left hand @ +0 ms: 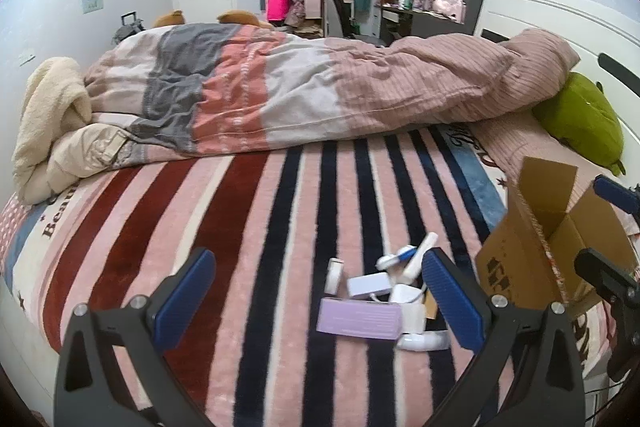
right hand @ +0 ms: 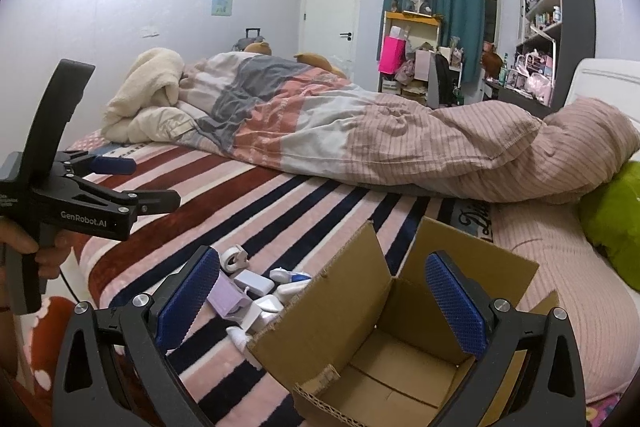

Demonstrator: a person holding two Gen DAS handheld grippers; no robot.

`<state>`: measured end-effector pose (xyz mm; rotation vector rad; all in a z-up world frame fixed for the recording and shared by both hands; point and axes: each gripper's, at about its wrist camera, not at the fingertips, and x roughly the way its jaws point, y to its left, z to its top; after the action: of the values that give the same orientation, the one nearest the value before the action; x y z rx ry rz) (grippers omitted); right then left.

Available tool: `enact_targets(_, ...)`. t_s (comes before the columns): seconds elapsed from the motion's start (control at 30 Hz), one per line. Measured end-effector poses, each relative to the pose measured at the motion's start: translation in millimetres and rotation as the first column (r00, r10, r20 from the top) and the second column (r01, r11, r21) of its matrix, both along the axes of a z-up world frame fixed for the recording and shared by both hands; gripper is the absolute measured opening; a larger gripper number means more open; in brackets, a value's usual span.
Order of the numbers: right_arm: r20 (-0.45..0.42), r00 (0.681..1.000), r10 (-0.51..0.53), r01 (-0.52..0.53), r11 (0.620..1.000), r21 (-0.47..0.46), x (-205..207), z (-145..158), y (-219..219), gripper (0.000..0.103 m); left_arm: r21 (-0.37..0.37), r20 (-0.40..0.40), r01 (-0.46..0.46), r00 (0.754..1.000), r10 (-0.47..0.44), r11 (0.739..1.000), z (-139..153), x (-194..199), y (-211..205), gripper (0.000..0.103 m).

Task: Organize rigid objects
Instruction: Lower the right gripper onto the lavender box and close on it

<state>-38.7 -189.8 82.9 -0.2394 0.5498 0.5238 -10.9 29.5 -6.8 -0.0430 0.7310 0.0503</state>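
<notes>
My left gripper (right hand: 132, 183), marked "GenRobot.AI", was spread wide; my right gripper (right hand: 320, 303) gaped, unladen, over the cardboard box (right hand: 404, 311).

"GenRobot.AI" in white on the left gripper (right hand: 116, 183); "Beau…", cut off, on the striped blanket (left hand: 224, 227).

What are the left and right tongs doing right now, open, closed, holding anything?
Left tongs: open, empty, above the pile of small items on the bed.
Right tongs: open, empty, over the open cardboard box.
</notes>
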Motion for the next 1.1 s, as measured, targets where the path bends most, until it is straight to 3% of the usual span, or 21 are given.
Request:
enact_targets(0.23, 0.035, 0.986, 0.160, -0.156, 0.983, -0.100, -8.2, 6.4, 60.4, 0.088, -0.050, 0.017, -0.049, 0.999, 0.050, 0.998, -8.2, -8.0, 47.9, 0.102)
enact_targets(0.33, -0.020, 0.960, 0.280, -0.280, 0.953, -0.119, -11.3, -3.7, 93.5, 0.084, -0.057, 0.016, -0.077, 0.997, 0.078, 0.995, -17.8, -10.1, 74.3, 0.102)
enact_targets(0.5, -0.180, 0.914, 0.364, -0.397, 0.896, -0.201, -5.8, -47.7, 148.7, 0.077, -0.109, -0.012, -0.077, 0.997, 0.077, 0.991, -44.0, -11.4, 114.0, 0.102)
enact_targets(0.67, -0.306, 0.899, 0.313, -0.404, 0.862, -0.305, 12.7, -102.0, 175.0, 0.077, -0.171, -0.012, -0.048, 0.999, 0.046, 0.984, -65.1, -16.6, 136.5, 0.102)
enact_targets(0.8, -0.342, 0.906, 0.251, -0.386, 0.821, -0.421, 29.4, -139.2, 184.2, 0.077, -0.156, -0.009, -0.037, 0.999, 0.036, 0.987, -71.6, -20.3, 139.3, 0.102)
enact_targets(0.93, -0.413, 0.886, 0.209, -0.397, 0.802, -0.446, 42.8, -160.1, 179.3, 0.072, -0.164, -0.010, -0.030, 1.000, 0.029, 0.986, -75.1, -20.6, 141.8, 0.102)
enact_targets(1.03, -0.480, 0.856, 0.192, -0.412, 0.815, -0.408, 48.6, -164.6, 174.3, 0.057, -0.164, -0.012, -0.026, 1.000, 0.025, 0.986, -75.7, -21.0, 140.8, 0.102)
enact_targets(1.1, -0.505, 0.841, 0.193, -0.423, 0.816, -0.393, 51.7, -165.6, 172.9, 0.034, -0.167, -0.010, -0.019, 1.000, 0.018, 0.986, -75.1, -22.0, 138.6, 0.102)
